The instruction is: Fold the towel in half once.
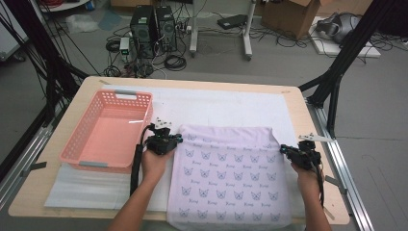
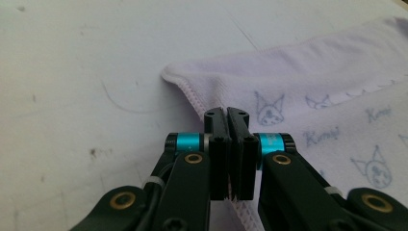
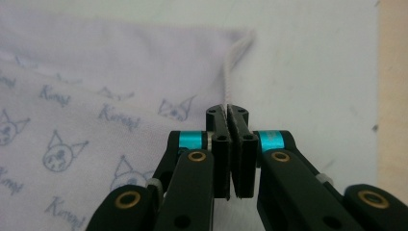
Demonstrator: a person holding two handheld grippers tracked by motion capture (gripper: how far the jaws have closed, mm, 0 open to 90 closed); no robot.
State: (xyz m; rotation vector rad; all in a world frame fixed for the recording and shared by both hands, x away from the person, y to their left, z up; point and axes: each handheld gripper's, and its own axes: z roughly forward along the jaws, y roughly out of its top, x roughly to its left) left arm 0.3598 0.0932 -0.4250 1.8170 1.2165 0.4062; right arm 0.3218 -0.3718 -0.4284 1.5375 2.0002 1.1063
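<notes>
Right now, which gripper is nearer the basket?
Left. The left gripper sits just beside the basket, shut on the cloth's left edge. The right gripper grips the cloth's far edge, across from the basket.

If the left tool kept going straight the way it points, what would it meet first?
The left tool, shut on the hem of the lilac towel, points along that edge toward the near corner. Beyond the corner lies only the white mat. It would probably keep running along the towel edge first, though depth is uncertain.

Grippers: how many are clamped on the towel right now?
2. The left gripper pinches the towel at its left edge near the far corner; the right gripper pinches its right edge near the opposite far corner.
</notes>
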